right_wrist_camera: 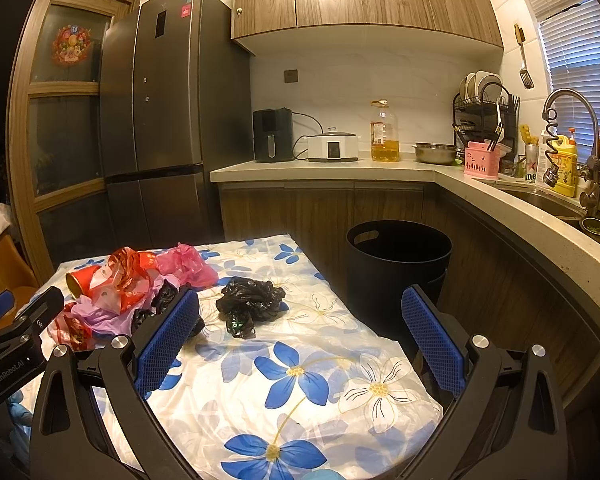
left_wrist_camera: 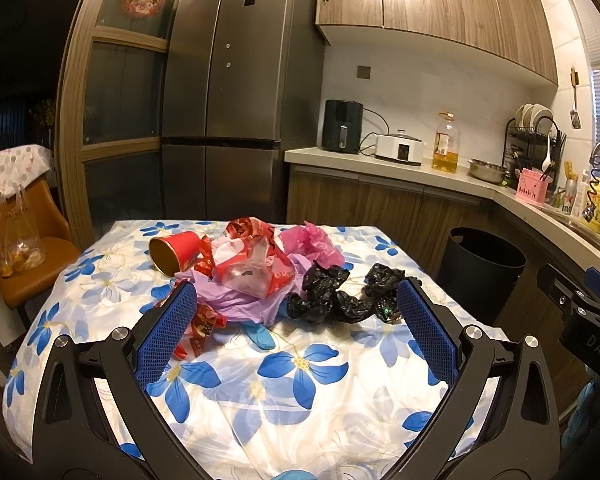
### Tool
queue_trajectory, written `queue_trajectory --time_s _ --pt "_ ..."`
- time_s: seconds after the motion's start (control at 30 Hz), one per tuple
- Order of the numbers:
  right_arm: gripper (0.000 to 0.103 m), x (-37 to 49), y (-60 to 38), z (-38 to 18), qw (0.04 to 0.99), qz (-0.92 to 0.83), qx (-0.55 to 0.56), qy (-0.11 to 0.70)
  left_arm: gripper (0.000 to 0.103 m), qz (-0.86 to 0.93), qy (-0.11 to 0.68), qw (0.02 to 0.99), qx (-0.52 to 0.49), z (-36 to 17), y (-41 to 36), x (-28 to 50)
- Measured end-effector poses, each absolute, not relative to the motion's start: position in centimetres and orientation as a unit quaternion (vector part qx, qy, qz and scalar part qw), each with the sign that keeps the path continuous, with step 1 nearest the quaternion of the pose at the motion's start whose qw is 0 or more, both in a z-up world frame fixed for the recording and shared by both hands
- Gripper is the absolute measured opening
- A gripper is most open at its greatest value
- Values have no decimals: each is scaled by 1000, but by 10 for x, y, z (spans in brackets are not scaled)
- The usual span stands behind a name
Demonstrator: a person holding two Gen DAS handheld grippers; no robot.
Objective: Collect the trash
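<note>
Trash [left_wrist_camera: 260, 276] — sink [right_wrist_camera: 548, 200] right-view only

"DAS" in pale letters on black body of right gripper [left_wrist_camera: 592, 320], right edge of left wrist view. "GenRobot.AI" on black body of left gripper [right_wrist_camera: 16, 352], lower left of right wrist view. "ine" fragment on beer can [right_wrist_camera: 531, 164] by sink, right side. Fridge stickers unreadable.

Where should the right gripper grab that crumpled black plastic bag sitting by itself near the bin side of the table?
Grip the raised bunched top of the crumpled black plastic bag, coming from above with the open right gripper. It lies apart from the red and purple wrappers, so the fingers can straddle it, and its soft folds should pinch easily.
</note>
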State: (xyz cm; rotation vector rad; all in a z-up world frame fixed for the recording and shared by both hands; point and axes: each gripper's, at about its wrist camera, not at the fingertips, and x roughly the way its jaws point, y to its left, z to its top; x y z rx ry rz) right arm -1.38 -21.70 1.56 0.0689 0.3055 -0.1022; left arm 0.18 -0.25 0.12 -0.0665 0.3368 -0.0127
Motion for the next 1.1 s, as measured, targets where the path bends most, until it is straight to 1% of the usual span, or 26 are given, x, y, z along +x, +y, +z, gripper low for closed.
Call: queue_trajectory --time_s 1.1 --pt "98 -15 -219 16 986 -52 35 154 99 -9 167 985 -32 3 -4 1"
